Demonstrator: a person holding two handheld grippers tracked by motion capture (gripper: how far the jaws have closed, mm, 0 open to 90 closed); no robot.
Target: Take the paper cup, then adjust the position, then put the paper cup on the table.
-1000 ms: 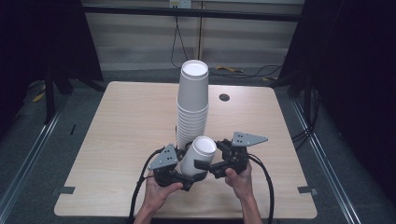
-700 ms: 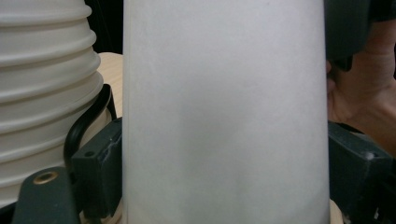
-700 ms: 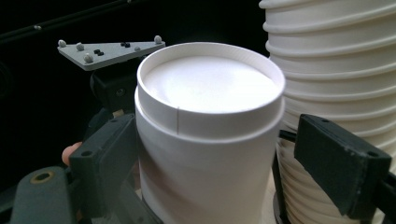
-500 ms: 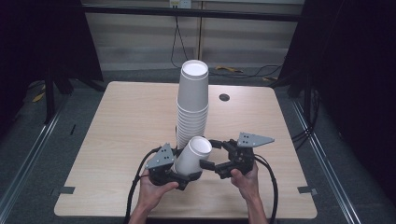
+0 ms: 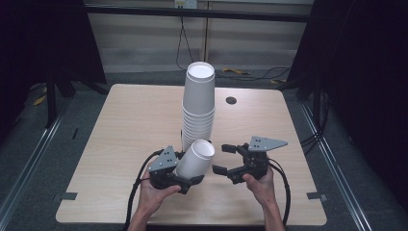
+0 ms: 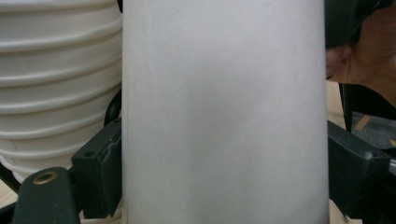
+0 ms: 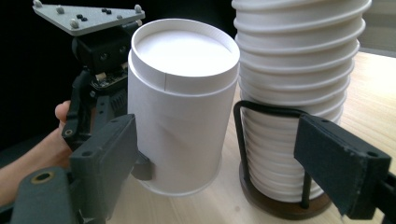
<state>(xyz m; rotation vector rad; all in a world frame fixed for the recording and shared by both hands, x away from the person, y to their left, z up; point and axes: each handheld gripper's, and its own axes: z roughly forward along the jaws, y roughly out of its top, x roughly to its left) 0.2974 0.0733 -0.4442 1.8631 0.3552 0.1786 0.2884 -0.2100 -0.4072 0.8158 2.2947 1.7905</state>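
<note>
1. Left hand-held gripper [image 5: 185, 180]: jaws clamped on the wall of a single white paper cup [image 5: 195, 159], which is held tilted, bottom end up, just above the worktop [image 5: 120, 144]; in the left gripper view the cup wall [image 6: 224, 116] spans the gap between both jaws.
2. Cup stack [image 5: 198, 108]: a tall column of nested white cups, inverted, standing in a dark wire holder [image 7: 280, 196] mid-worktop, directly behind the held cup and apart from it.
3. Right hand-held gripper [image 5: 223, 159]: jaws spread wide and empty, lying level just right of the held cup; its own view looks between the jaws at the cup [image 7: 182, 112] and the stack [image 7: 299, 93].
4. Step in hand, as judged: one cup has been separated from the stack and awaits transfer or placing.
5. Next move, as judged: either the right gripper closes on the cup wall without crushing it, or the left sets the cup down clear of the stack.
</note>
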